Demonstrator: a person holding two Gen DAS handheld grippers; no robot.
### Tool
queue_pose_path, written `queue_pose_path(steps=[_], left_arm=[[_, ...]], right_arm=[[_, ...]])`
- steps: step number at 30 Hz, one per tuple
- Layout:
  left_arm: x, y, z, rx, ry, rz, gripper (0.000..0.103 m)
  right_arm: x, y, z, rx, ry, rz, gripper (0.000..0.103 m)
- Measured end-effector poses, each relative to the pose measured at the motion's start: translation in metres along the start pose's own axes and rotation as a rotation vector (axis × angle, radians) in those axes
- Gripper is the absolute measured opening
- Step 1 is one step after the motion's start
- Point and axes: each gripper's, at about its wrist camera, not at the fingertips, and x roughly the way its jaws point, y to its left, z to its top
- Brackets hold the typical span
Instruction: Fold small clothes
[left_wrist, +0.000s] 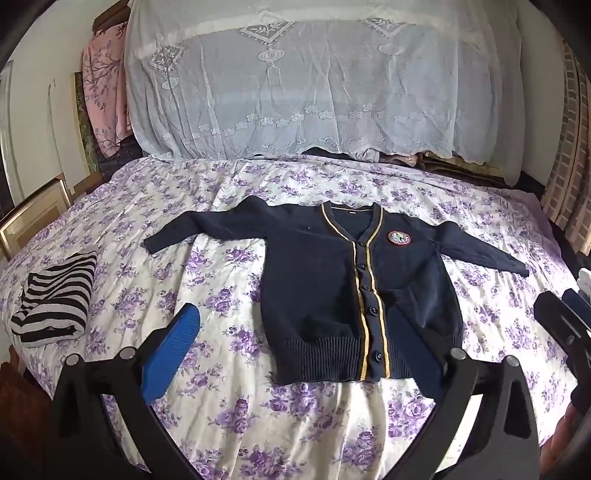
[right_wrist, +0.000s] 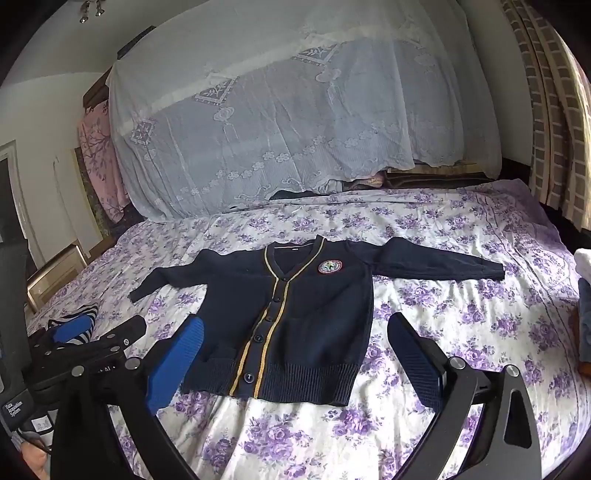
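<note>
A small navy cardigan (left_wrist: 332, 280) (right_wrist: 306, 317) with yellow trim and a round chest badge lies flat and buttoned on the floral bedsheet (left_wrist: 258, 406), both sleeves spread out sideways. My left gripper (left_wrist: 295, 350) hovers open over its hem with nothing between the blue pads. My right gripper (right_wrist: 295, 362) is open too, above the hem, and holds nothing. Each gripper shows at the edge of the other's view: the right gripper (left_wrist: 567, 310) and the left gripper (right_wrist: 101, 328). A folded black-and-white striped garment (left_wrist: 55, 295) rests at the bed's left side.
A lace-covered pile (left_wrist: 314, 92) fills the head of the bed. Framed pictures (left_wrist: 37, 214) lean at the left, and a checked curtain (left_wrist: 569, 177) hangs at the right. White and blue folded cloths (right_wrist: 583, 258) sit at the bed's right edge.
</note>
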Motion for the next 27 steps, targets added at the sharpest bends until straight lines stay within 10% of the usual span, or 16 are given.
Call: queue_pose_path(steps=[27], left_arm=[[-0.0021,0.0024,0.0015,-0.017,0.013,0.000,0.099]], right_arm=[[-0.0048,-0.0005,0.0017,-0.002,-0.011,0.001,0.100]])
